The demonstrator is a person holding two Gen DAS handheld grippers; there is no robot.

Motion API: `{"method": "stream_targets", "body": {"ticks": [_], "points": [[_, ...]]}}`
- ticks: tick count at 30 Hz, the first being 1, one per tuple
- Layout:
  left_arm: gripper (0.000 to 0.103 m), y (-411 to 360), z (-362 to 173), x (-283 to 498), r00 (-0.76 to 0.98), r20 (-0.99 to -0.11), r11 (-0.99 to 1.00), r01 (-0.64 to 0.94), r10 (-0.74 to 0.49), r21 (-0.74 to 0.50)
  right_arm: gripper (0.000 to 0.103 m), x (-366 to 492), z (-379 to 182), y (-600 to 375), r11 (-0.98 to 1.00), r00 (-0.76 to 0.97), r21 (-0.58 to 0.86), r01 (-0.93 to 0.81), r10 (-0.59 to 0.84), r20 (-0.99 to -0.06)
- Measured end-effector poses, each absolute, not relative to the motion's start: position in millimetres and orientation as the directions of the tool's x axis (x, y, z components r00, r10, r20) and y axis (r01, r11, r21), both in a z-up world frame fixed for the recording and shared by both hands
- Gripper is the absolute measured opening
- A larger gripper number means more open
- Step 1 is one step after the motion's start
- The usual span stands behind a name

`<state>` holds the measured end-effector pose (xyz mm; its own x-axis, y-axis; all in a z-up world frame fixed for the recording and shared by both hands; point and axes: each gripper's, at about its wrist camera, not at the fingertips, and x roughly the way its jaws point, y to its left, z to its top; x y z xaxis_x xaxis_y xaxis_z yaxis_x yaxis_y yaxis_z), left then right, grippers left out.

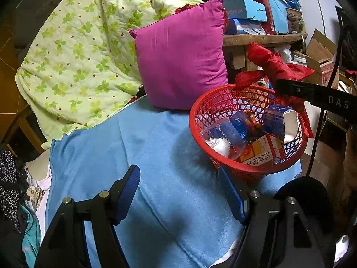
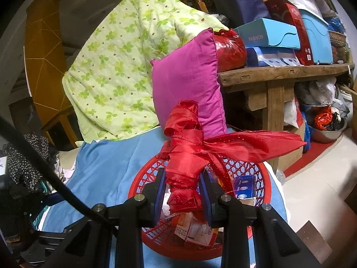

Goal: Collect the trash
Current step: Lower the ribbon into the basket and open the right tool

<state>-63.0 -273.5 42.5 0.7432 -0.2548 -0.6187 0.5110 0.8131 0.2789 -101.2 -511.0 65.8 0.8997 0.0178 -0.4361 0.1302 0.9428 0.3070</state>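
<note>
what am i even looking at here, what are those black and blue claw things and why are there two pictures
The claws are two-finger grippers, one in each of a person's hands. Each carries a wide-angle camera looking along its fingers, hence two rounded pictures. In the left one, the left gripper is open and empty above a blue blanket. A red basket on the blanket holds trash: small boxes and wrappers. Behind lie a pink pillow and a green quilt. In the right picture, the right gripper is shut on a knotted red ribbon over the basket.
</note>
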Motion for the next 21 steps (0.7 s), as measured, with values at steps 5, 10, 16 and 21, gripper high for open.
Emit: {"method": "stream_targets", "body": {"ticks": [5,10,16,21], "points": [[0.073,-273,38,-61,0.736,-0.628,0.812,0.514,-0.254,0.275,0.031,-98,65,-511,0.945,0.896,0.298,0.133,0.014,-0.444],[0.073,-271,35,-59,0.731,-0.634,0.815,0.514,-0.252,0.269,0.031,-90,68,-513,0.942,0.897,0.306,0.138,0.012,-0.442],[0.073,-270,31,-57,0.725,-0.642,0.817,0.513,-0.249,0.262,0.031,-79,67,-511,0.946,0.888,0.291,0.141,0.009,-0.460],[0.073,-269,27,-56,0.719,-0.649,0.820,0.512,-0.247,0.256,0.032,-57,59,-517,0.935,0.868,0.315,0.160,0.018,-0.497]]}}
